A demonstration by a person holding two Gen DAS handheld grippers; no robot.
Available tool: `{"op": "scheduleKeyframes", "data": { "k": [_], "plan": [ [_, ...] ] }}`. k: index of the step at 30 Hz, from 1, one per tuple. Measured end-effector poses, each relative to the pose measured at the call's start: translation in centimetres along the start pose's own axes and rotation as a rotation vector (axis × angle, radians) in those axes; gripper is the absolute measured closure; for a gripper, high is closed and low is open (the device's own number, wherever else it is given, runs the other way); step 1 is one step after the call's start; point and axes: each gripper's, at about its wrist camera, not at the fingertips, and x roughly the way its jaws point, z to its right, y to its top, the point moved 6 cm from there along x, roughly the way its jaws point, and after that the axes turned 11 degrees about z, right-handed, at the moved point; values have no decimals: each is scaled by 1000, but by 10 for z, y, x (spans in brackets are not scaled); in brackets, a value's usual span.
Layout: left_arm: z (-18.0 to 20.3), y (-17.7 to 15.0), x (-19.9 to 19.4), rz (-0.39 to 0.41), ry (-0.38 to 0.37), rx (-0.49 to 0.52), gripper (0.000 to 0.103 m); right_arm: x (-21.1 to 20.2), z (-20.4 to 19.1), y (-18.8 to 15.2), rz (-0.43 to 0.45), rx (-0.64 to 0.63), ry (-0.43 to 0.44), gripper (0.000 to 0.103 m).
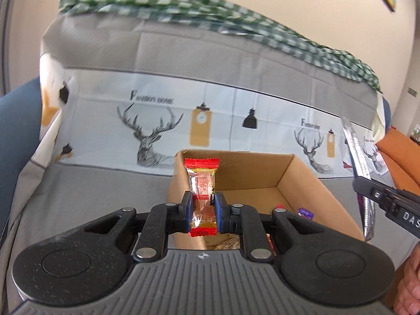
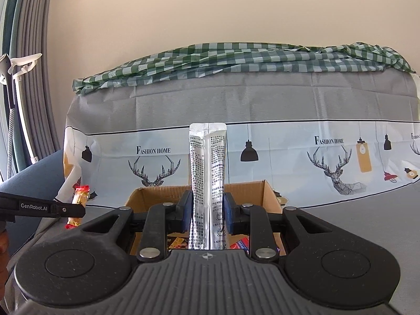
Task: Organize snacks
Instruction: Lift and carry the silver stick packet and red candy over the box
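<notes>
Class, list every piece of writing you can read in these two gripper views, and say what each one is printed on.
"FASHION HOME": printed twice on the sofa cover, above each deer drawing.
"GenRobot.AI": on the side of the left gripper.
"DAS": cut off at the frame edge, on the right gripper.
Silver sachet: dense black print, too small to read.
Red-ended candy: wrapper print too blurred to read.
Packets inside the cardboard box: unreadable.
</notes>
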Motion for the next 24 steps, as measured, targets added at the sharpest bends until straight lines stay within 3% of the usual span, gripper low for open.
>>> {"op": "scheduleKeyframes", "data": {
  "k": [7,24],
  "plan": [
    [39,-4,9,30,-64,120,85,4,-6,-2,-7,-26,-8,77],
    [58,-6,32,14,-116,103,85,11,-7,-8,-26,-75,-41,77]
  ]
}}
